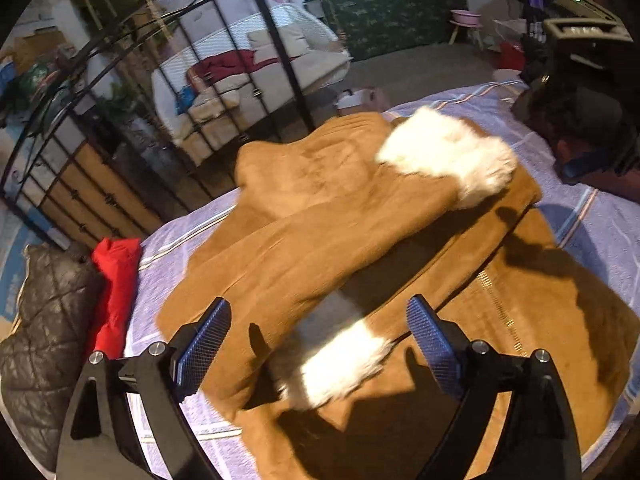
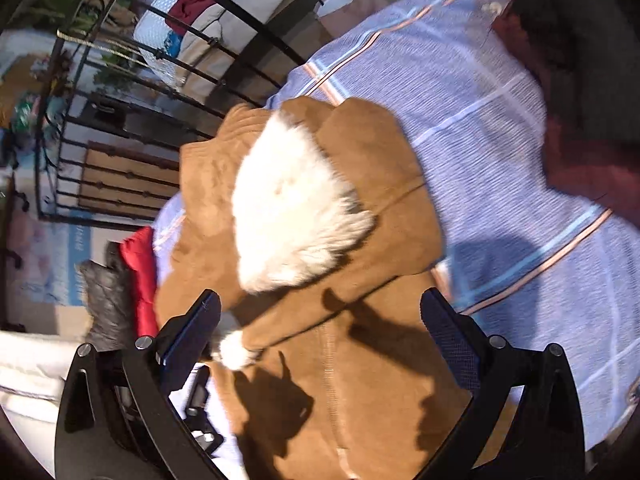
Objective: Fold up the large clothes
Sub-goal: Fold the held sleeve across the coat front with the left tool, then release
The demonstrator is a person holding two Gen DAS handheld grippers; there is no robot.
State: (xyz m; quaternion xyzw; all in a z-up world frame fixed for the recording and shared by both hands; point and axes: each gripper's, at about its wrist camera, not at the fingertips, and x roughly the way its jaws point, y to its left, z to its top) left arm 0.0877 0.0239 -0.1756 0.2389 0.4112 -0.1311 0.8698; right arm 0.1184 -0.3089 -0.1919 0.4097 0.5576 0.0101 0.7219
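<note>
while both tongs hang spread wide and empty, the left gripper (image 1: 320,344) over a white cuff (image 1: 340,364) and the right gripper (image 2: 320,344) above it, the tan coat (image 1: 360,216) lies mid-bedsheet (image 1: 592,216), its hood toward the far edge.

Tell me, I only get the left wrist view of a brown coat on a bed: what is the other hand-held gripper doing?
Observer: The right hand-held gripper is open above the brown coat, with nothing clamped between its fingers.
Operator: Which bit of the coat is it facing?
Observer: The big white fur trim lies just beyond its fingertips, and a small fur cuff sits beside one finger.
</note>
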